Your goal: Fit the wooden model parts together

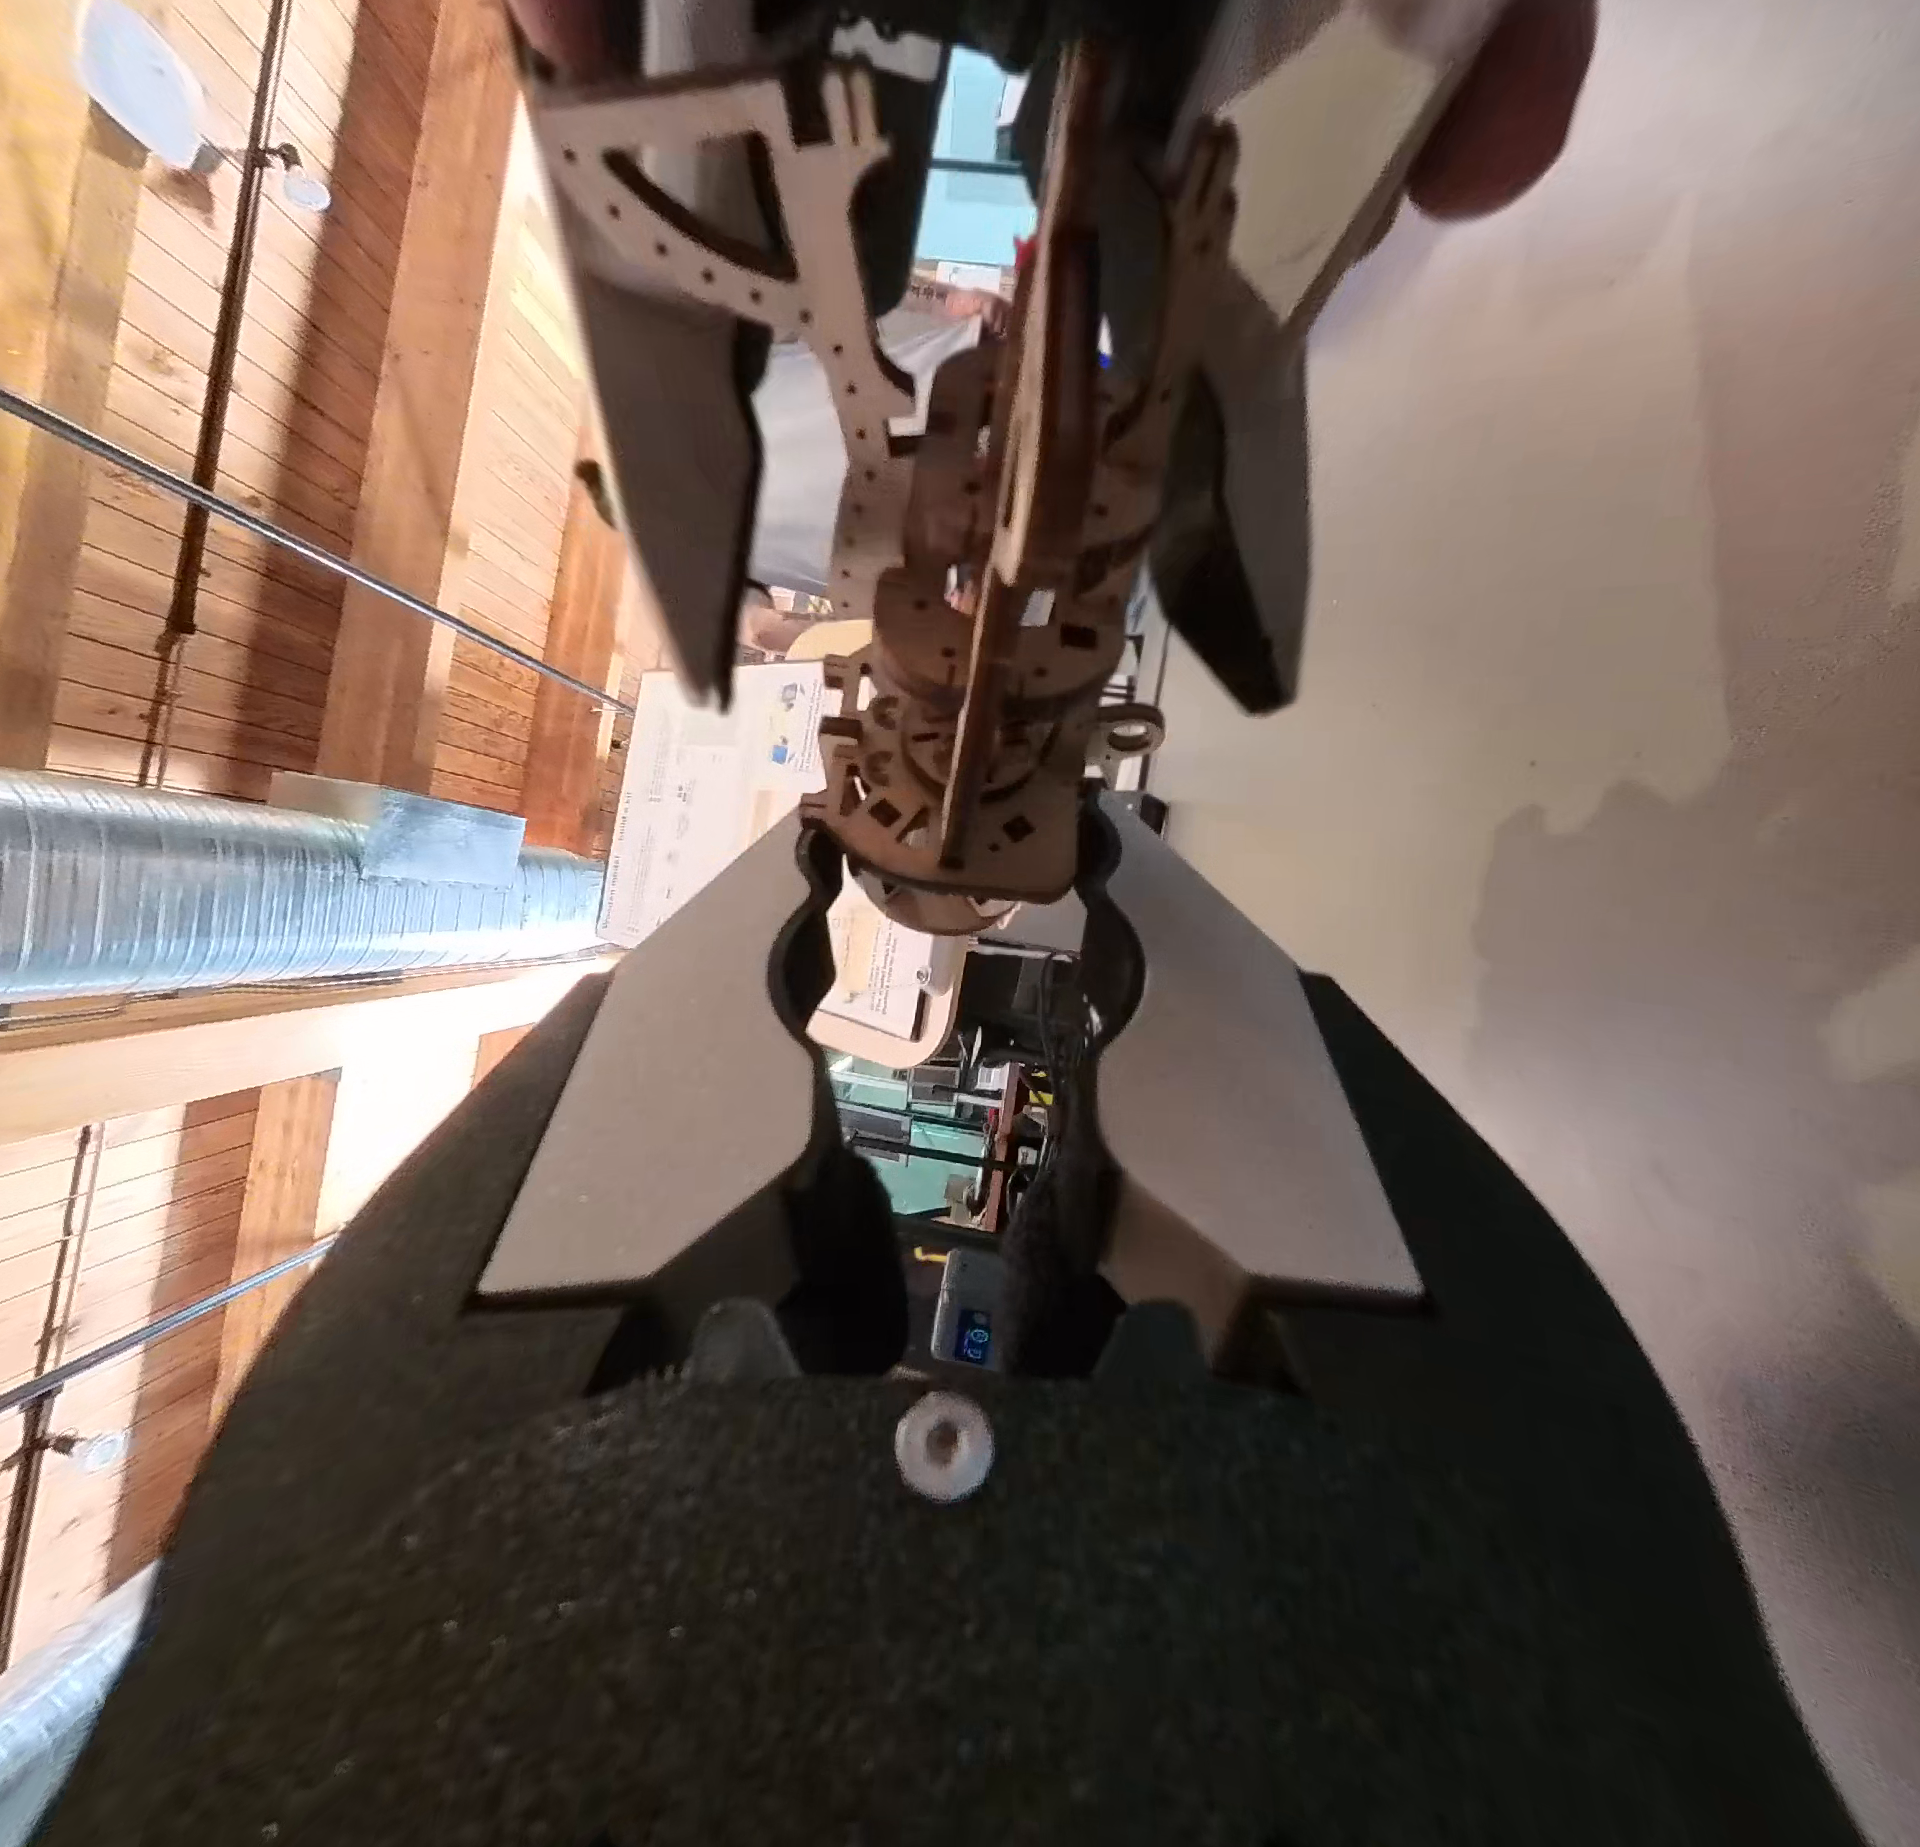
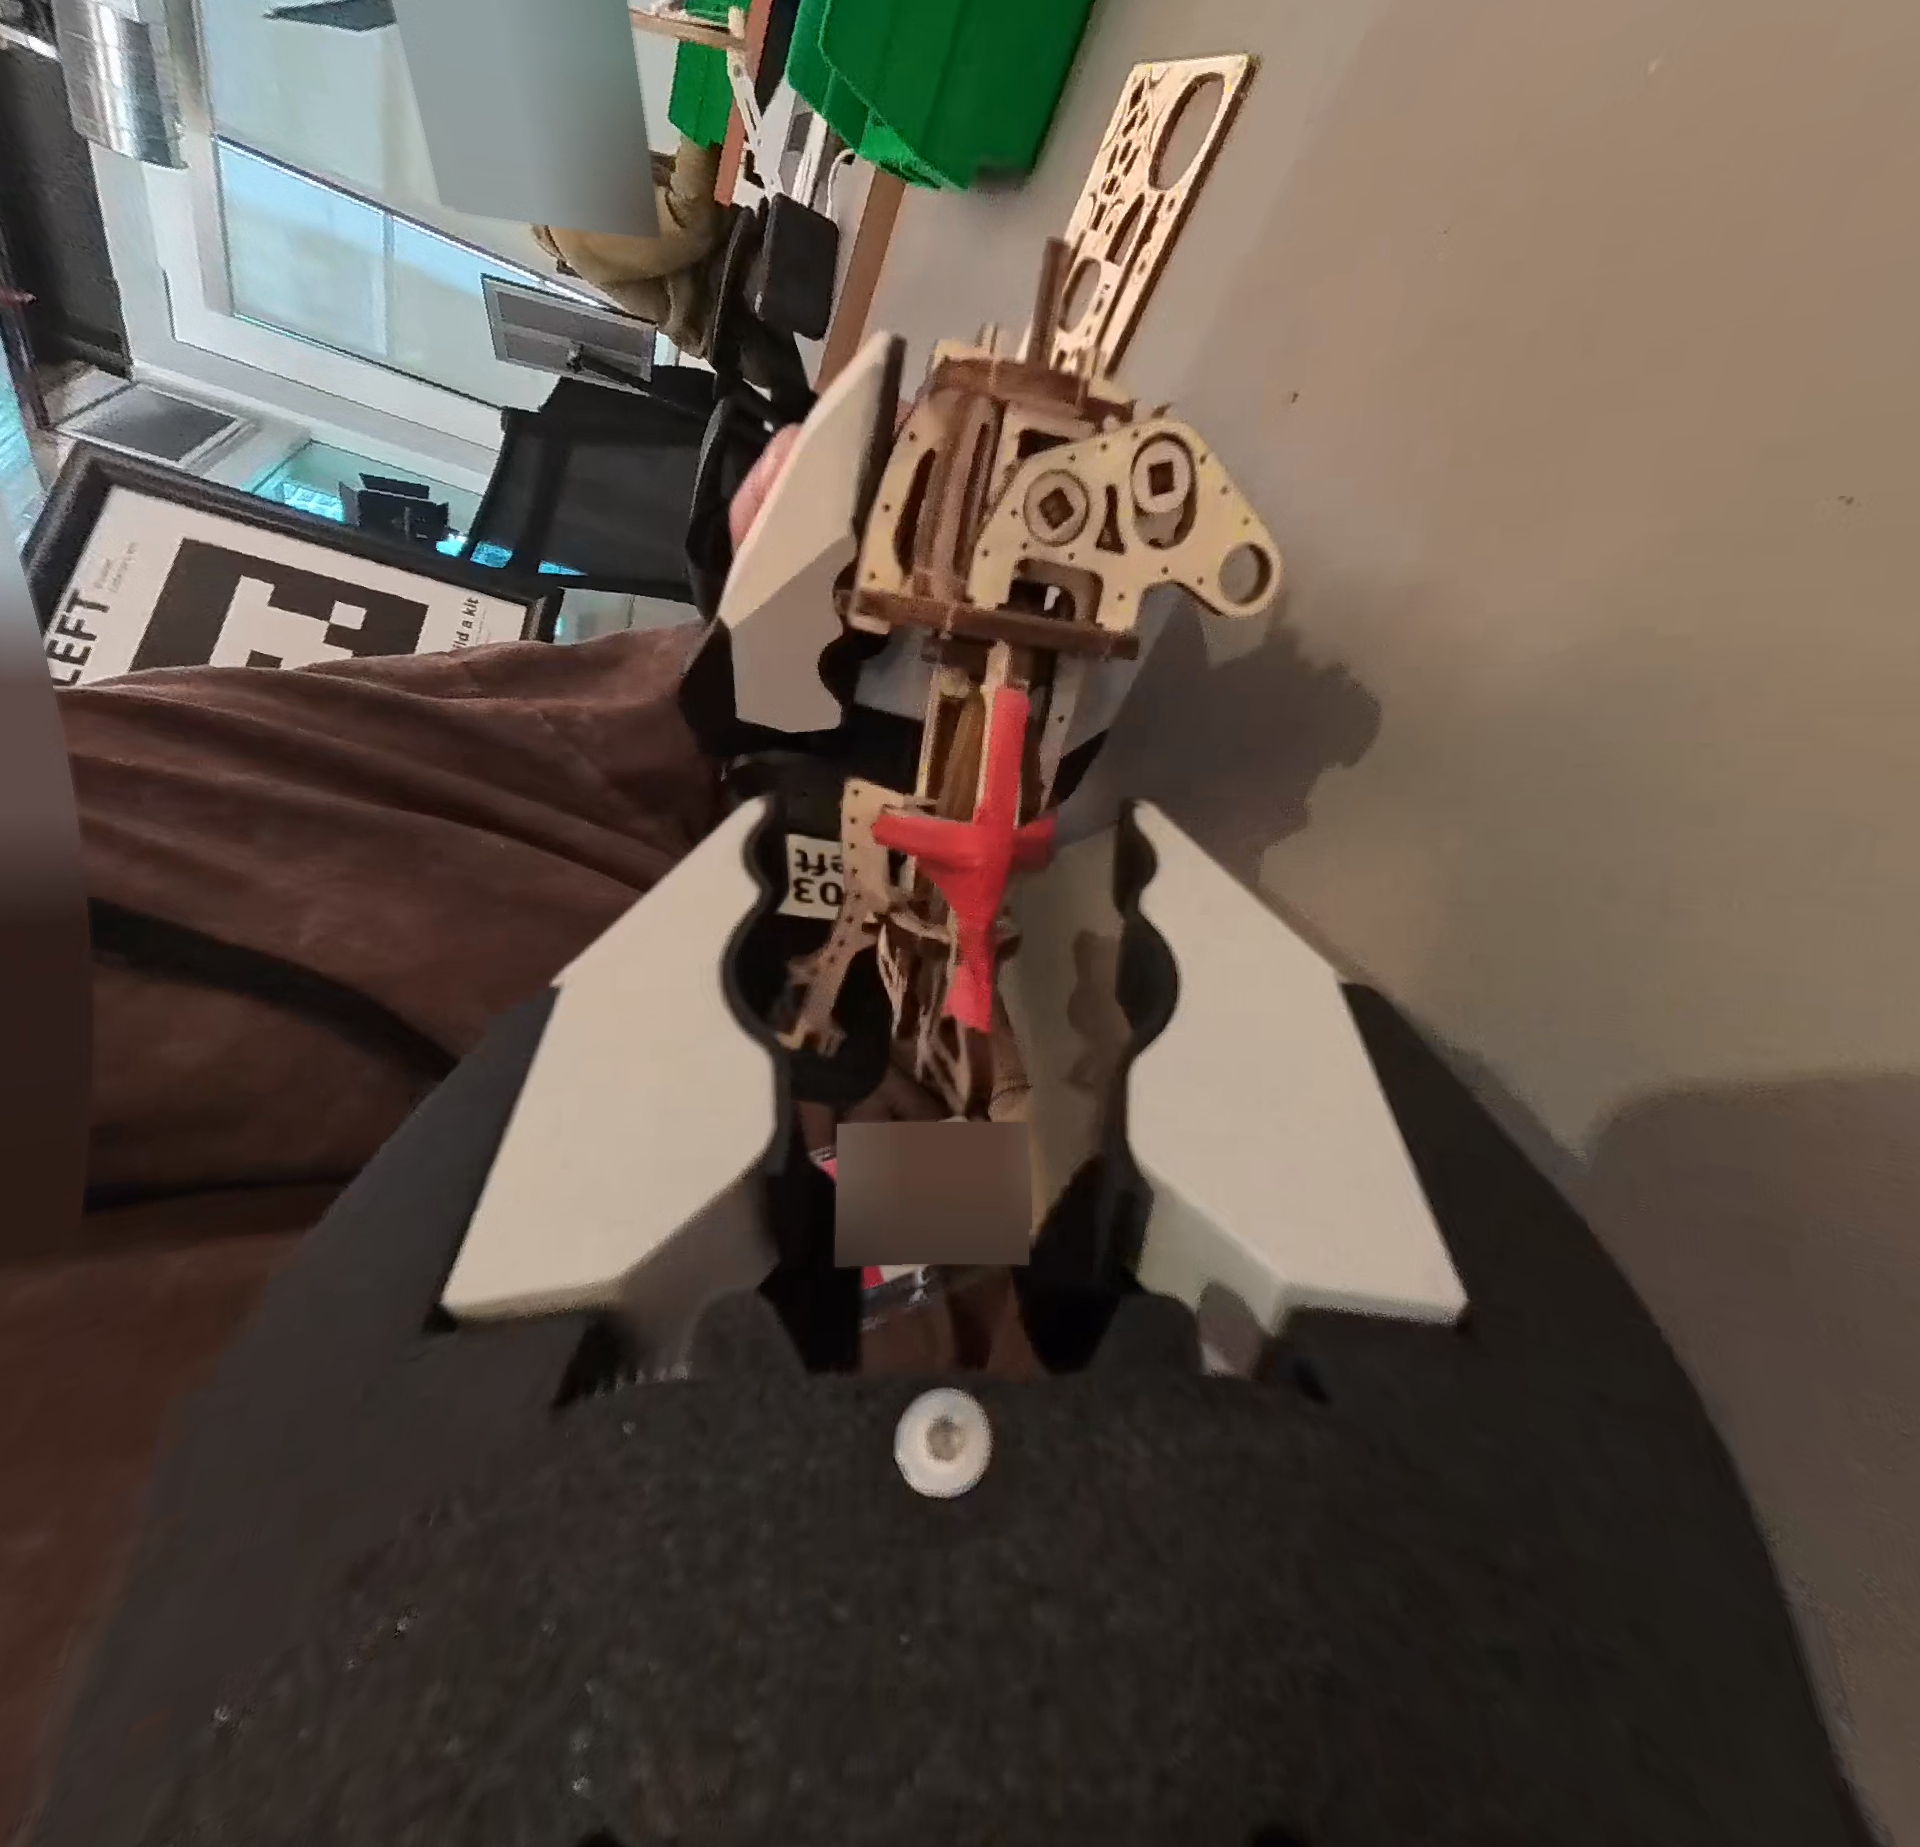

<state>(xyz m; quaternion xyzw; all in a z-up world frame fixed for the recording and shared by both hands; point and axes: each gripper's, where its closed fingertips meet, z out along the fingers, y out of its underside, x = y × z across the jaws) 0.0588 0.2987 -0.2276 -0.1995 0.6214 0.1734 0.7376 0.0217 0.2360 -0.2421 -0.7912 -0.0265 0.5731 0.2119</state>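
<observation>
The wooden model (image 1: pixel 966 654) is a long laser-cut assembly of plates and discs, held in the air. My left gripper (image 1: pixel 951 847) is shut on its near end. In the right wrist view the model (image 2: pixel 1049 530) shows a pale side plate with two round holes and a red piece (image 2: pixel 987 862) on its lower part. My right gripper (image 2: pixel 945 841) is open, its fingers apart on either side of that lower part. The left gripper's finger (image 2: pixel 800 530) presses the model's side. A flat perforated wooden part (image 1: pixel 717 197) lies by the right gripper's finger (image 1: pixel 675 426).
A wooden sheet with cut-outs (image 2: pixel 1143 208) lies on the grey table (image 2: pixel 1610 550) beyond the model. Green bins (image 2: pixel 935 52) stand behind it. A framed black-and-white marker sign (image 2: pixel 281 592) and a person's brown sleeve (image 2: pixel 364 862) are at the left. A metal duct (image 1: pixel 208 893) runs overhead.
</observation>
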